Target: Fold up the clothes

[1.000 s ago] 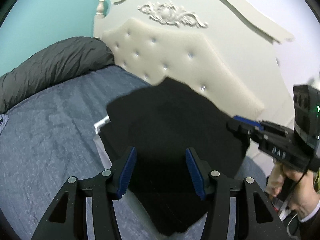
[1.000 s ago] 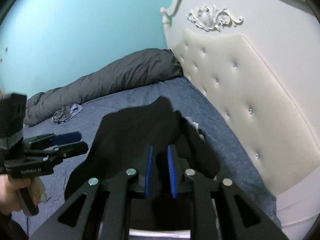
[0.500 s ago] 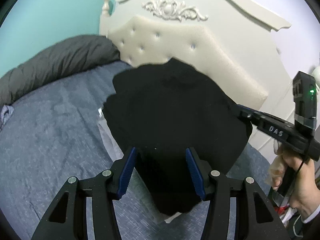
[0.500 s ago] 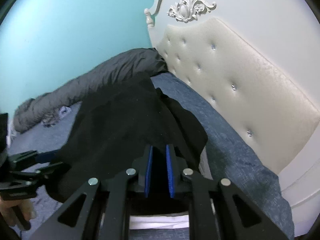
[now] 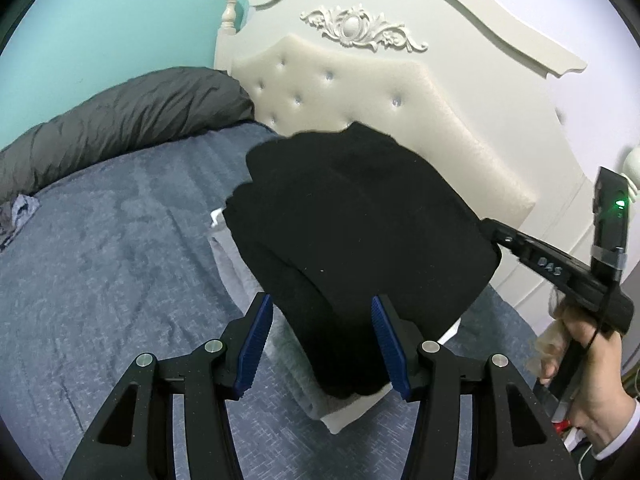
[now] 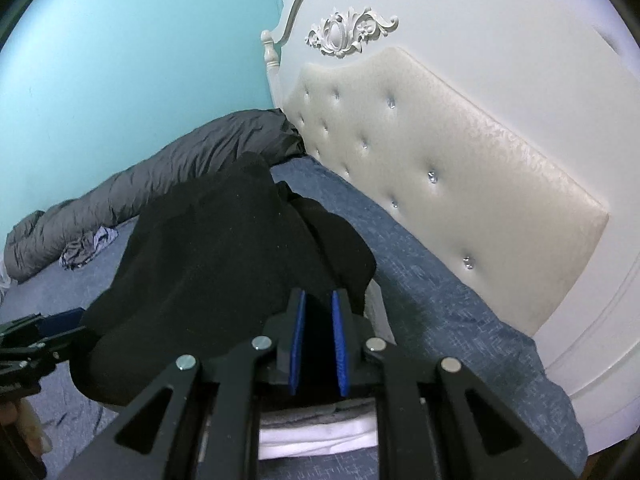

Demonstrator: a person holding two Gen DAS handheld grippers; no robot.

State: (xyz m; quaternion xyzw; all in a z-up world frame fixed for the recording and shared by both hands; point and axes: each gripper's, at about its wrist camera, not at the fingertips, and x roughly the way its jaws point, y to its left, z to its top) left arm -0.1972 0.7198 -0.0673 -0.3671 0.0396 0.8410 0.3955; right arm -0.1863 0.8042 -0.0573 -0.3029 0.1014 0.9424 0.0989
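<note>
Left wrist view only: right gripper (image 5: 490, 228) seen from outside at frame right, held in a hand (image 5: 588, 364) with a white cuff and dark sleeve at the wrist. Green LED lit on its upright module; raised characters on the body, roughly "0A5", not sharp enough to confirm. Tip buried in the right edge of the black garment (image 5: 360, 232).

Right wrist view only: left gripper (image 6: 52, 326) at lower-left edge, blue pad visible, tip right at the garment's left edge; contact or gap not resolvable. Crumpled grey cloth (image 6: 86, 246) by the rolled grey duvet (image 6: 160, 184), well apart from the work area.

No other writing readable in either view.

Left jaws spread wide, nothing pinched; black garment hangs ahead of and between the blue pads (image 5: 256, 340), no contact visible. Right jaws drawn close, a narrow gap between pads (image 6: 298, 340) filled with black fabric, so clamped on the garment.

Black garment lifted off the blue bedspread (image 5: 100, 260), draped forward from the right gripper and sagging over a folded stack, grey layers (image 5: 298, 376) on white (image 6: 320, 438). Stack sits on the bedspread near the tufted cream headboard (image 5: 360, 92). Teal wall (image 6: 120, 60) behind.
</note>
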